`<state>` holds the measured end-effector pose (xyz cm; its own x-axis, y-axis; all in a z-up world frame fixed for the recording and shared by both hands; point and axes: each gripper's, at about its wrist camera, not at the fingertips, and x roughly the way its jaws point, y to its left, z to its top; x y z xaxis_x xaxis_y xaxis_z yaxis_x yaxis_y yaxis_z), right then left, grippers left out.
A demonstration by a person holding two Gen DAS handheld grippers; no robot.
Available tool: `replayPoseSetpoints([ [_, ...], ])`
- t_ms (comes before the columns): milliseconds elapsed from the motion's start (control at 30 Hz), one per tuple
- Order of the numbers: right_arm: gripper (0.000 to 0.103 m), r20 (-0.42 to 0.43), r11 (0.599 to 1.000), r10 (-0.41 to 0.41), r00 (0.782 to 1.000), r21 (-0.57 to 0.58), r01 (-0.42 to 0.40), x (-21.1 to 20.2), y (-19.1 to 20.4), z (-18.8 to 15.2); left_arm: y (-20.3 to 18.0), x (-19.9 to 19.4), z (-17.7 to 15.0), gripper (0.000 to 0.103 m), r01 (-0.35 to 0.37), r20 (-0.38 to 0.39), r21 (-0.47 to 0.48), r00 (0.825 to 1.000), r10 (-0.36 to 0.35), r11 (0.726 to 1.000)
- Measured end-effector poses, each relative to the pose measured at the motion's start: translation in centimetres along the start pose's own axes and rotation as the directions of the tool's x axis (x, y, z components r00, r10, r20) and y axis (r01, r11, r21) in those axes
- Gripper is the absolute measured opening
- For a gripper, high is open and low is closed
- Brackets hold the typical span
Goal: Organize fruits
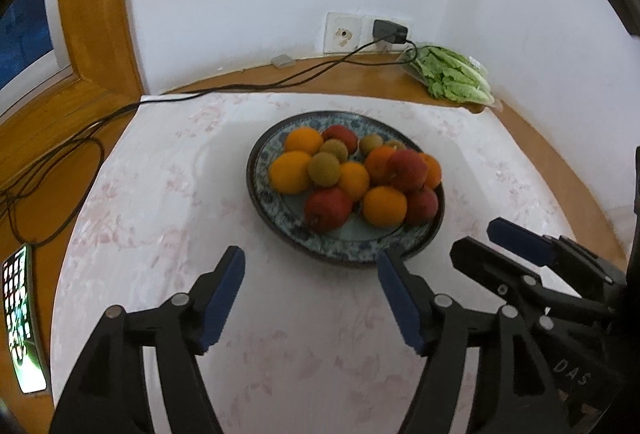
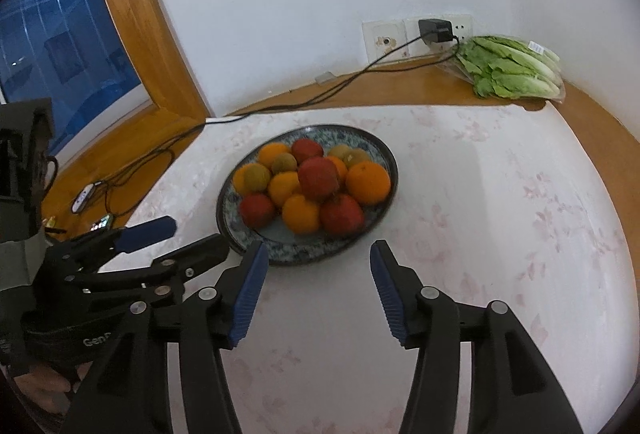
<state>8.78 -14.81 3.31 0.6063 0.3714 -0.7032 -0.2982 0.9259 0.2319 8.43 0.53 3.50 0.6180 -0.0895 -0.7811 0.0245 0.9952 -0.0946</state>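
Left gripper (image 1: 310, 266) and right gripper (image 2: 316, 258): jaws apart, empty

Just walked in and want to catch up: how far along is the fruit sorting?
Done: nothing visibly; oranges, red fruits and brown-green fruits sit mixed on the plate. In hand: nothing; left tongs and right tongs are open and empty before the plate. Left: apparently all the sorting, though no containers show.

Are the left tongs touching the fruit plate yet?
Apart. In the left wrist view the left tongs stand open over bare tablecloth, nothing between the pads, and the plate lies just ahead of their tips.
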Motion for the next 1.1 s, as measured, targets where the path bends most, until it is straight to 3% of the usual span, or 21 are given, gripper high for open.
replayPoseSetpoints([
  [567, 0.058, -0.075, 0.994, -0.112, 0.991, -0.019, 0.110, 2.8, -0.7, -2.2, 0.4, 3.5, -2.1, 0.082, -0.101, -0.083, -0.013, 0.992, 0.100, 0.995],
  [867, 0.059, -0.076, 0.989, -0.145, 0.986, -0.015, 0.145, 3.2, -1.1, -2.3, 0.2, 4.0, -2.2, 0.091, -0.128, -0.059, -0.005, 0.990, 0.127, 0.992],
  [1100, 0.059, -0.076, 0.989, -0.146, 0.986, -0.014, 0.145, 3.3, -1.1, -2.3, 0.2, 4.0, -2.3, 0.091, -0.132, -0.043, -0.010, 0.990, 0.132, 0.991],
])
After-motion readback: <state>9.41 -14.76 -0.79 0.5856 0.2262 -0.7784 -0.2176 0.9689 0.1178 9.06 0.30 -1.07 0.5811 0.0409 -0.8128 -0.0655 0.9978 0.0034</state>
